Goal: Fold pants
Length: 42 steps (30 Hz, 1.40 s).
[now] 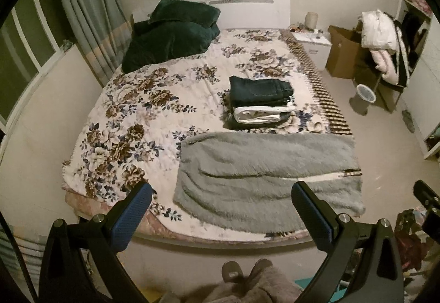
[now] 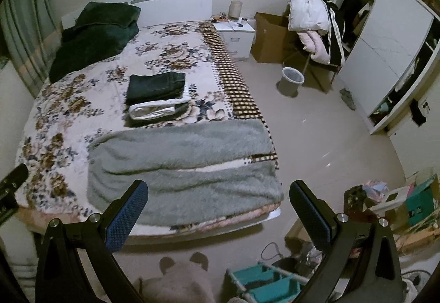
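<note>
hovering above bed foot, left tool and right tool both spread wide, empty, over grey fuzzy pants.

1. The bedspread is showing a white ground with brown and blue flowers, and a brown-and-cream checked border is running along its right edge.
2. The fluffy pants at the near end are looking pale grey.
3. In the folded stack, the top pants are showing dark navy and the piece under them white.
4. The blanket at the far left is appearing deep green.
5. The headboard and the nightstand are showing white; the cardboard box is showing brown.
6. The bin is looking grey.
7. The crate at the near right is showing teal.
8. Both grippers' fingers are showing black frames with blue textured pads.
</note>
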{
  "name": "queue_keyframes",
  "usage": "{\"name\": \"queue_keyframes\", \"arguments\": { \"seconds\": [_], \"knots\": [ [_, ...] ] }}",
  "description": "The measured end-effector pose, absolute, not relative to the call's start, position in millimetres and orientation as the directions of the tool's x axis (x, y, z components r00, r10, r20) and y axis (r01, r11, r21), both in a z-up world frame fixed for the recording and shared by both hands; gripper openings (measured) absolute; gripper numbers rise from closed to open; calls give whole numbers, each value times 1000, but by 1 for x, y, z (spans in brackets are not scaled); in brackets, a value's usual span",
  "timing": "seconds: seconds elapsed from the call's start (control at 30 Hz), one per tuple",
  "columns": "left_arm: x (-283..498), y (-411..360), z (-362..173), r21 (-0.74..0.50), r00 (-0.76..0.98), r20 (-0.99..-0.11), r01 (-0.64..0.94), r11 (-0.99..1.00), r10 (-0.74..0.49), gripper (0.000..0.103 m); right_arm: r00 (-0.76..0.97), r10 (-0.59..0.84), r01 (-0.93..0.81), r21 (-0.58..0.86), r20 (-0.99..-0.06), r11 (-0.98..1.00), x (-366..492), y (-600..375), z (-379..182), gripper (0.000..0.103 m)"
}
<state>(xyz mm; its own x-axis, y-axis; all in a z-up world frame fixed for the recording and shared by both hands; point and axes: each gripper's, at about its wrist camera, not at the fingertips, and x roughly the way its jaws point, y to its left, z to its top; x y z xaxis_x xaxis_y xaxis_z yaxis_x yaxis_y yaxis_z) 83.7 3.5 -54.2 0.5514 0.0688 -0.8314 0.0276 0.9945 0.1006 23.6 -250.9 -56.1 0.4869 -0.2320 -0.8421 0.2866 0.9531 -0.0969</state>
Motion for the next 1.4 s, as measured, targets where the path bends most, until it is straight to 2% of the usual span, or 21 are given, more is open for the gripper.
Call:
{"name": "queue_keyframes", "arguments": {
  "seconds": [0.3, 0.53, 0.67, 0.77, 0.93, 1.1, 1.13, 1.2, 1.23, 1.3, 1.33, 1.37, 1.4],
  "knots": [
    [177, -15, -126, 132, 511, -850, -28, 991, 127, 103, 408, -222, 208, -146, -886, 967, 146, -297, -162, 103],
    [277, -57, -218, 215, 437, -878, -9, 977, 197, 103, 335, -165, 32, -164, -927, 986, 292, -342, -289, 103],
    [345, -92, -313, 344, 389, -880, 126, 930, 272, 103, 265, -181, -92, -212, -947, 973, 375, -357, -384, 103],
    [384, -105, -376, 393, 353, -885, 214, 894, 305, 103, 194, -197, -201, -235, -961, 951, 430, -359, -466, 103],
    [444, -115, -485, 385, 248, -918, 375, 843, 308, 101, 67, -260, -364, -266, -963, 893, 507, -359, -597, 103],
    [478, -131, -561, 329, 171, -944, 569, 754, 283, 97, -31, -309, -458, -261, -951, 850, 534, -363, -670, 100],
    [481, -133, -571, 306, 146, -951, 598, 741, 274, 97, -43, -315, -479, -257, -948, 839, 540, -364, -684, 97],
    [488, -134, -591, 252, 86, -962, 646, 721, 259, 97, -72, -297, -501, -222, -952, 836, 548, -367, -702, 78],
    [490, -133, -596, 223, 69, -969, 662, 715, 239, 97, -96, -263, -514, -178, -960, 839, 550, -367, -710, 72],
    [493, -129, -598, 169, 38, -980, 662, 730, 193, 96, -108, -214, -523, -128, -971, 843, 548, -367, -716, 49],
    [494, -126, -596, 139, 27, -986, 659, 740, 162, 87, -109, -202, -523, -116, -973, 844, 547, -367, -716, 43],
    [494, -123, -592, 97, 7, -993, 654, 750, 122, 74, -105, -186, -517, -106, -977, 850, 545, -367, -714, 28],
    [492, -119, -587, 60, -8, -996, 646, 761, 85, 66, -101, -171, -510, -96, -980, 855, 542, -366, -711, 14]
  ]
}}
